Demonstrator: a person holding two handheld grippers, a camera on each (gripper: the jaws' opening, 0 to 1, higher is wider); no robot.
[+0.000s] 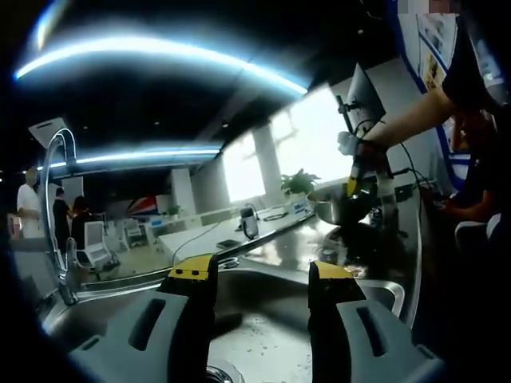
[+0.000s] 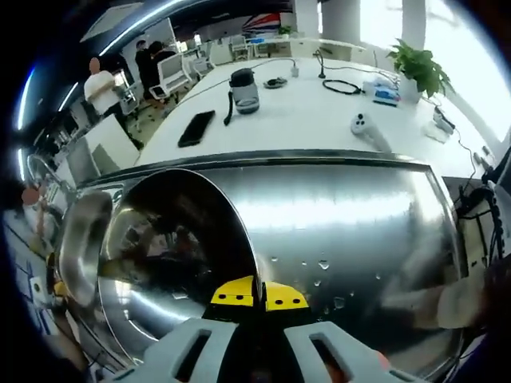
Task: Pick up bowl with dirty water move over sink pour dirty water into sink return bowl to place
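Bowl [image 2: 160,255], a shiny steel one, is seen in the right gripper view clamped at its rim between the yellow-tipped jaws of the right gripper [image 2: 257,295], which are drawn almost together on the thin wall; its inside is turned toward the camera, and whether water is in it cannot be told. Below and beyond it a wet steel draining surface [image 2: 351,231] is spread, dotted with drops. In the left gripper view the same bowl [image 1: 339,206] is seen far off, held up above the steel counter [image 1: 279,247] by the right gripper [image 1: 353,185] in a person's hand [image 1: 349,144]. The left gripper [image 1: 259,275] is held wide open with nothing between its jaws, poised over the sink [image 1: 255,335], whose drain is glimpsed at the lower edge. A curved tap [image 1: 56,207] is stood at the sink's left side. On the white table [image 2: 319,120] past the counter are laid a dark phone [image 2: 196,128], a lidded jug [image 2: 243,92] and a potted plant [image 2: 419,68]. People [image 2: 100,84] are seen standing in the background.
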